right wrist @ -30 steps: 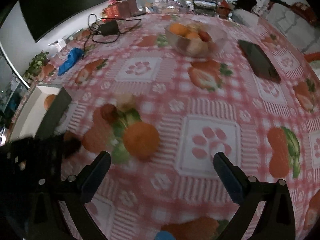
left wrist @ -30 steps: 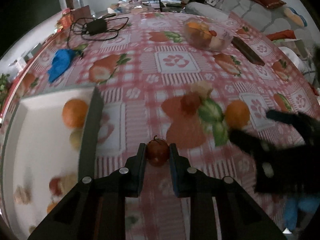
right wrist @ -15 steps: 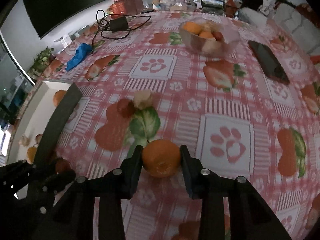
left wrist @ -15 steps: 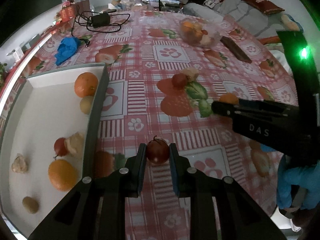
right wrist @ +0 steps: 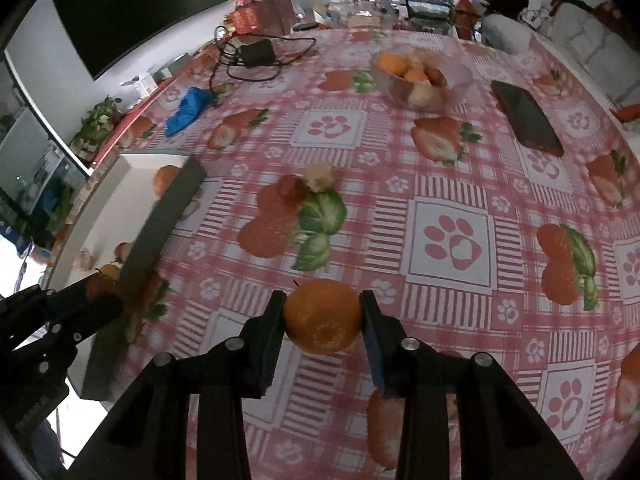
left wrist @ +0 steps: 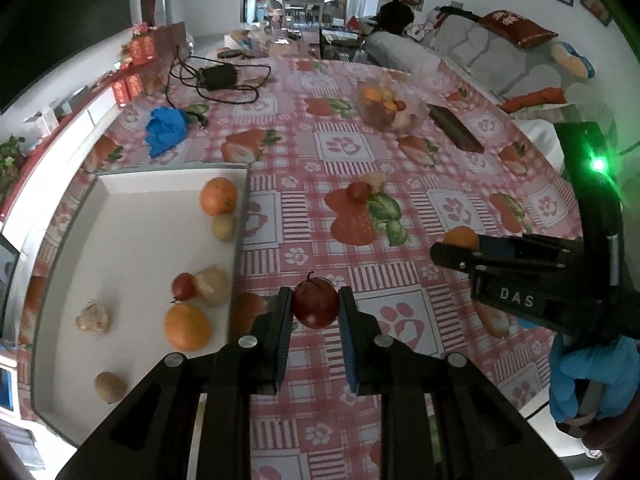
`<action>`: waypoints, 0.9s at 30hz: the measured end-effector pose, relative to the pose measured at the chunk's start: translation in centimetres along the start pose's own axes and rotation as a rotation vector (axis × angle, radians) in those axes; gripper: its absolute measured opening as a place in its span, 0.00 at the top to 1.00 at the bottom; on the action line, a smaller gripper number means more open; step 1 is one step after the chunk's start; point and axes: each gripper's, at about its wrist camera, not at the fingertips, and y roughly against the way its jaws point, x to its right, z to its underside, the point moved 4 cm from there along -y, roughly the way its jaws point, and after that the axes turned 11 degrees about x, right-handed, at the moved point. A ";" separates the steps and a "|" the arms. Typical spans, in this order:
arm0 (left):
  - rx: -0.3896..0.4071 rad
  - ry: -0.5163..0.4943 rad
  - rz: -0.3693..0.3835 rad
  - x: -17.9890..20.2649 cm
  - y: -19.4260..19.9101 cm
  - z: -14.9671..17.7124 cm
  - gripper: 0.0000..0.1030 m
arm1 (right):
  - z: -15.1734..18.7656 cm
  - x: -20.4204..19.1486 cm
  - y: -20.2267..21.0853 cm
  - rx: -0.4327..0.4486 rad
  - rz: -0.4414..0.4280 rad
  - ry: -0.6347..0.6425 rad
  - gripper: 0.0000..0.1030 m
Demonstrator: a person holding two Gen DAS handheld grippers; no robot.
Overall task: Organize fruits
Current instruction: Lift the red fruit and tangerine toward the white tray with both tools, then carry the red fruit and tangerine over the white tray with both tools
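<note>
The white tray (left wrist: 132,240) lies to the left of both pairs of tongs, its long axis running away from the cameras, its dark right wall (right wrist: 160,224) standing between the loose fruit and its floor. The left tongs (left wrist: 315,307) are the nearer pair: in the left wrist view they hang just beside that wall, closed narrowly on a small dark-red fruit (left wrist: 315,307) with a stem. The right tongs (right wrist: 322,322) are further right over the checked table (right wrist: 452,184), and their jaws have just been closing; they now press on both sides of an orange (right wrist: 322,322). Both fruits look lifted clear of the cloth (judging by how they sit between the pads). So the coming move is, I judge, a carry leftward over the wall, and the left pair has the shorter way to go.

Counted in the left wrist view, the tray holds seven pieces: two oranges, one small red fruit, two pale lumpy ones, one yellowish round one and one brown one at the near corner. On the table two loose pieces remain, a red one (left wrist: 359,191) touching a pale one (left wrist: 376,180). One clear bowl (right wrist: 424,80) of mixed fruit stands far back (its contents too crowded to count).
</note>
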 end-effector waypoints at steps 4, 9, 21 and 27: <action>0.015 0.017 -0.003 -0.7 1.0 0.1 0.76 | -0.5 -1.7 0.7 0.014 -0.007 0.030 0.63; 0.022 0.041 -0.002 -1.7 1.8 0.5 0.76 | -0.7 -3.5 1.1 0.021 -0.012 0.061 0.63; 0.052 0.073 -0.029 -4.5 3.2 0.8 0.76 | -1.4 -7.4 1.6 0.032 -0.026 0.123 0.63; 0.057 0.104 -0.050 -6.7 3.6 1.1 0.76 | -1.4 -9.3 1.4 0.028 -0.040 0.157 0.63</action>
